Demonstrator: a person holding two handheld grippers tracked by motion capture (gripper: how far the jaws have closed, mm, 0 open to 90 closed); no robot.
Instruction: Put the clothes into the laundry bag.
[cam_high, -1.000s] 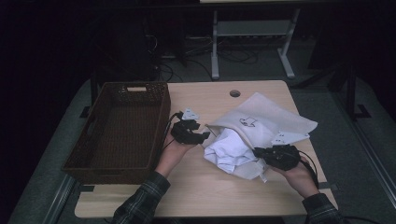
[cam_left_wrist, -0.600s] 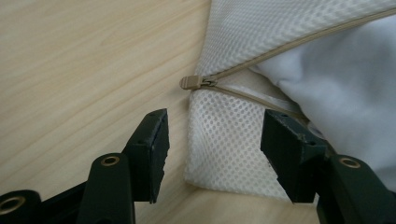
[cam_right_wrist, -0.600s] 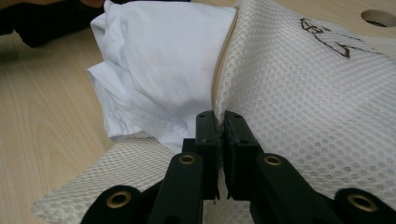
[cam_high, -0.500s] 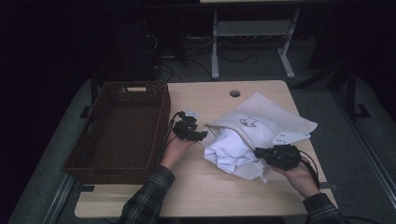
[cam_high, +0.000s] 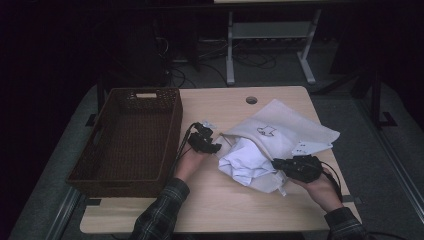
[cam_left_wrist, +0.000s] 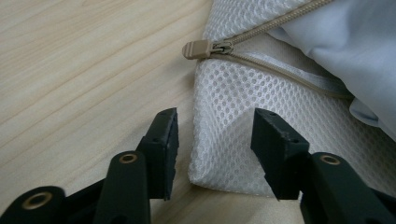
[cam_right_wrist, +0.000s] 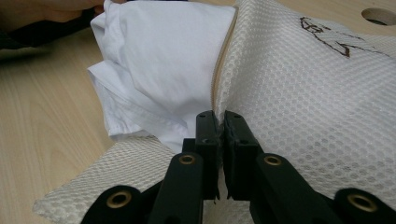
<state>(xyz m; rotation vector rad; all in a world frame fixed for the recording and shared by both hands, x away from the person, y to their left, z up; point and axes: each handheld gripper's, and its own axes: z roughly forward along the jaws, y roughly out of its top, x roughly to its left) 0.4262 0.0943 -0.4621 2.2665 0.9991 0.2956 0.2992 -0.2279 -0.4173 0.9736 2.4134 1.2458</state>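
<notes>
A white mesh laundry bag (cam_high: 287, 131) lies on the wooden table (cam_high: 215, 107), its zip open, and a white garment (cam_high: 245, 161) bulges out of the opening. My left gripper (cam_high: 216, 148) sits low at the bag's left corner. In the left gripper view that mesh corner (cam_left_wrist: 224, 126) lies between the jaws of my left gripper (cam_left_wrist: 215, 140). The jaws have just been closing but stand apart from the mesh, just below the tan zipper pull (cam_left_wrist: 201, 48). My right gripper (cam_right_wrist: 221, 126) is shut on the bag's zip edge (cam_right_wrist: 299, 102) beside the garment (cam_right_wrist: 163, 60).
A dark woven basket (cam_high: 172, 117) stands at the table's left, close beside my left hand. A round cable hole (cam_high: 251, 100) is near the far edge. Bare tabletop runs along the front edge (cam_high: 225, 210). A metal stand and cables are on the floor beyond.
My left gripper has sunk a little toward the table at the bag's corner. The right gripper and the bag have kept still.
</notes>
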